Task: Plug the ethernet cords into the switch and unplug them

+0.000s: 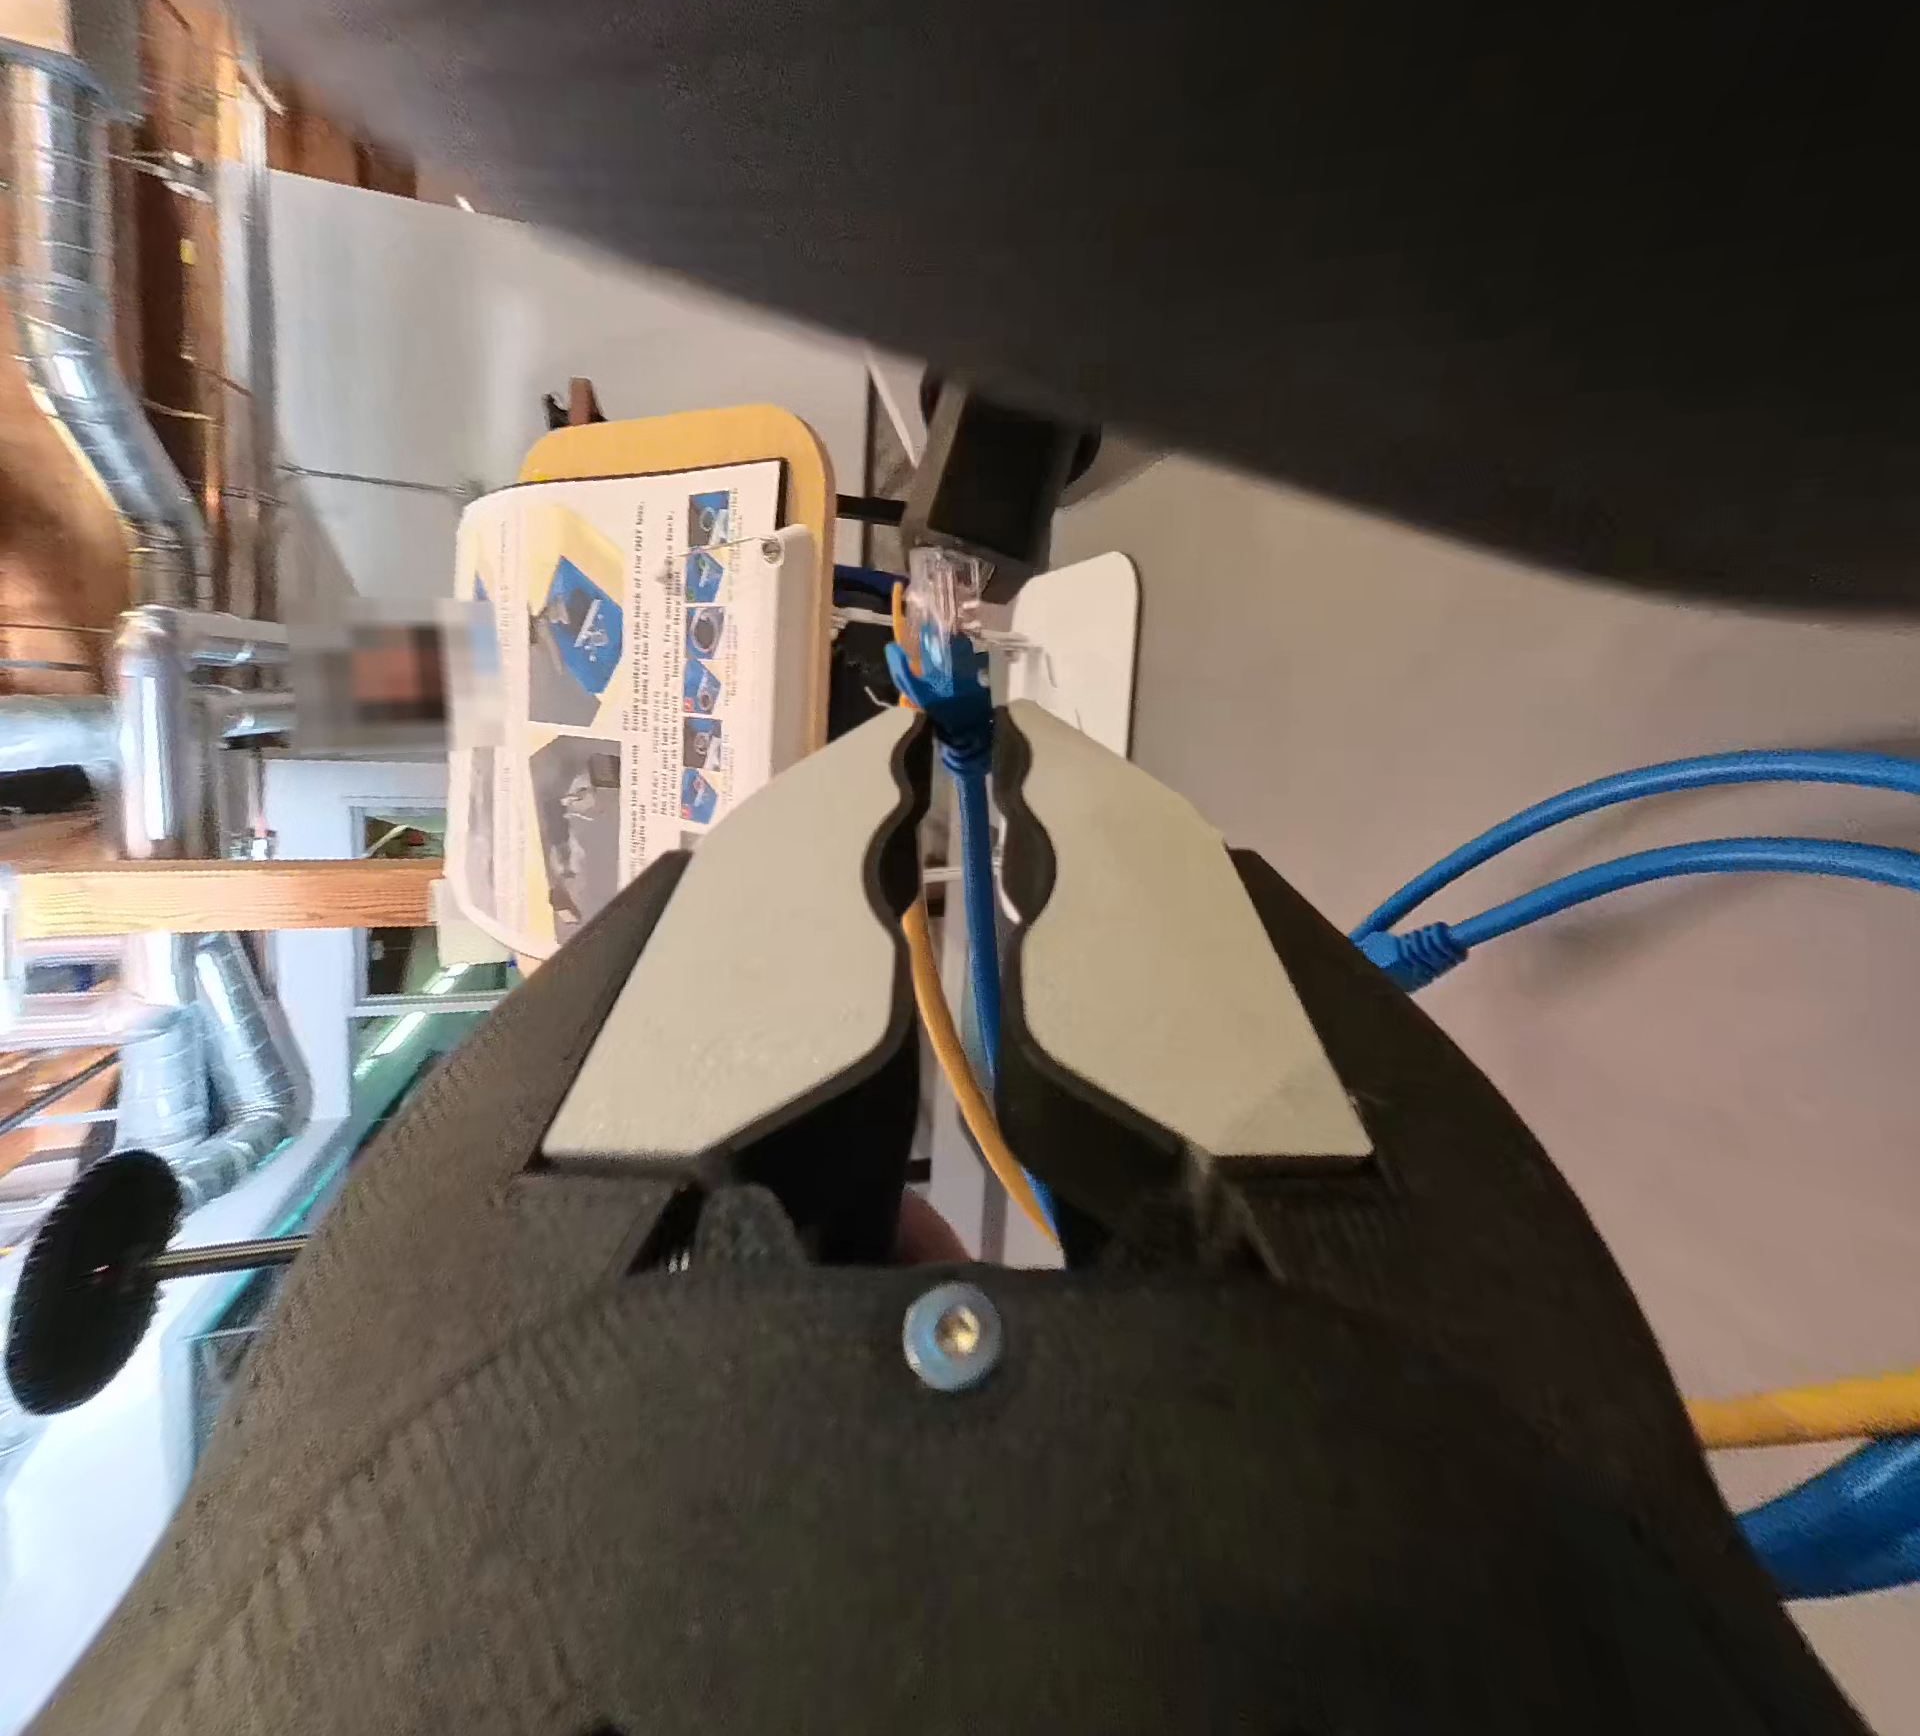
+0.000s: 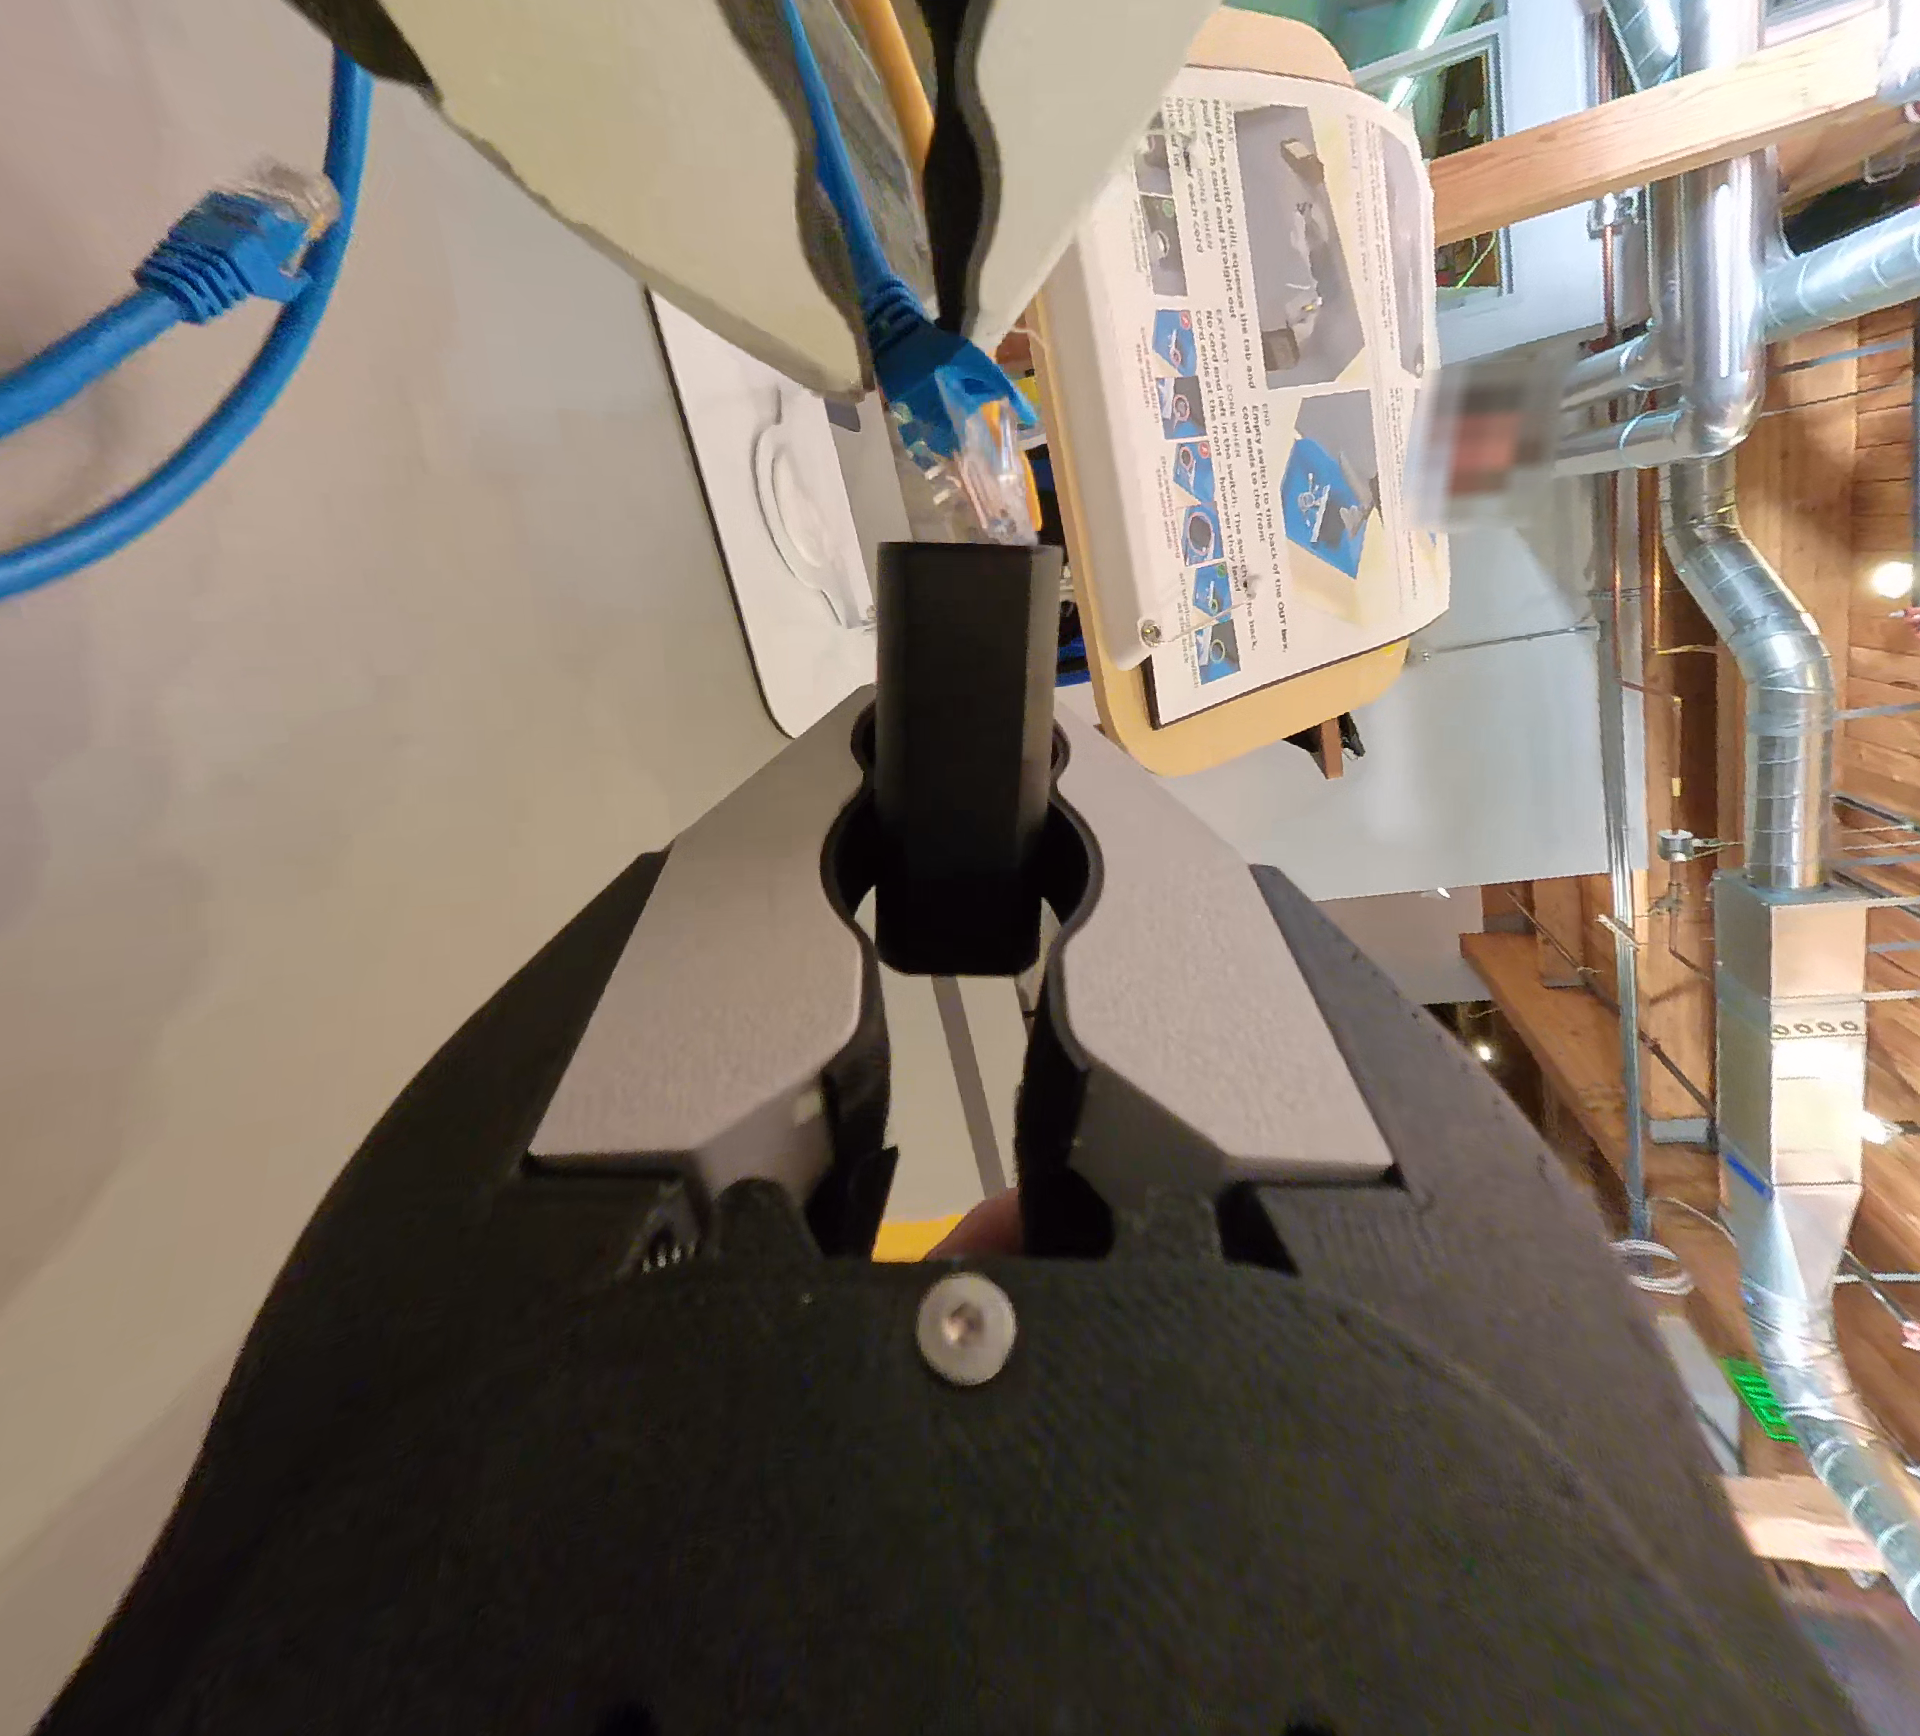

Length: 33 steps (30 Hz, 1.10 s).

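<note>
I keep my right claw pinching the black switch still in the middle, while my left claw, pinching the blue cord, lines its clear plug straight with the hole.

Black switch, upright; blue ethernet cord, clear plug at the switch's open end, not seated.

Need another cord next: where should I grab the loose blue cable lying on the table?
Grip the loose blue cable on its ribbed blue boot just behind the clear plug, closing from the two flat sides. The boot is stiff and keeps the plug pointing forward; the clear tip must stay free to enter the switch.
</note>
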### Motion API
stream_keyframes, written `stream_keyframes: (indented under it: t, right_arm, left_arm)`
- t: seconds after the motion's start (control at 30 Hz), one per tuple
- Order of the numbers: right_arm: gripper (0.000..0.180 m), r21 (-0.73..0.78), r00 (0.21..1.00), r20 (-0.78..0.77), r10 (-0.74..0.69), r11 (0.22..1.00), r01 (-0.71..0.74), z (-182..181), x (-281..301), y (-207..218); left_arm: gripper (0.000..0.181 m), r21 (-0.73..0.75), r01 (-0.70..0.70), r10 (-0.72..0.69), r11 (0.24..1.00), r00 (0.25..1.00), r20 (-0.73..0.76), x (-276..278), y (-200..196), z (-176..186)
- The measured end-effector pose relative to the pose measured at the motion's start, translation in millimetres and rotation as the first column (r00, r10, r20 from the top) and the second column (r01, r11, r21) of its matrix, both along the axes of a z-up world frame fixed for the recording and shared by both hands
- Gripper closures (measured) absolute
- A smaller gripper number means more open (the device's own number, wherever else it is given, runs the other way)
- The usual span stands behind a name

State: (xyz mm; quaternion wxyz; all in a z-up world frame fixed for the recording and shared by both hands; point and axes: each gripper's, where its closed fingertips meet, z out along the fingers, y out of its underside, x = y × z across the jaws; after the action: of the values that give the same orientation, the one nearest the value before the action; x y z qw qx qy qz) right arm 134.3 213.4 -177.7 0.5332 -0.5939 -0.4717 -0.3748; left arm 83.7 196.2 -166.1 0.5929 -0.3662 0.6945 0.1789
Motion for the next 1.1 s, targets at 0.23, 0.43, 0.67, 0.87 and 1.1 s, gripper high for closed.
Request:
stream_keyframes:
  t: [0.23,0.43,0.67,0.87,1.1]
  right_arm:
    - [0.158,0.008,0.999,0.045,-0.005,1.000,0.005,-2.7,1.4,-0.7]
    - [0.158,0.040,0.983,0.181,-0.021,0.999,0.014,-5.8,-4.2,-0.9]
    - [0.158,-0.002,0.966,0.252,-0.051,0.999,0.053,-14.8,-6.4,1.4]
    - [0.160,-0.008,0.970,0.231,-0.075,0.997,0.079,-14.7,-4.0,5.0]
    - [0.158,-0.025,0.985,0.169,-0.045,0.998,0.050,-11.0,-1.8,4.5]
  left_arm:
    - [0.172,-0.045,0.008,-0.013,0.999,0.995,-0.102,-1.3,-2.1,-6.7]
    - [0.172,-0.185,-0.099,0.047,0.978,0.962,-0.268,-10.0,-1.2,-18.8]
    - [0.173,-0.202,-0.190,0.106,0.961,0.924,-0.367,-10.3,-4.8,-24.1]
    - [0.174,-0.197,-0.181,0.112,0.964,0.942,-0.315,-3.5,-3.9,-19.6]
    - [0.155,-0.223,-0.113,0.060,0.968,0.971,-0.231,-6.6,-7.6,-4.8]
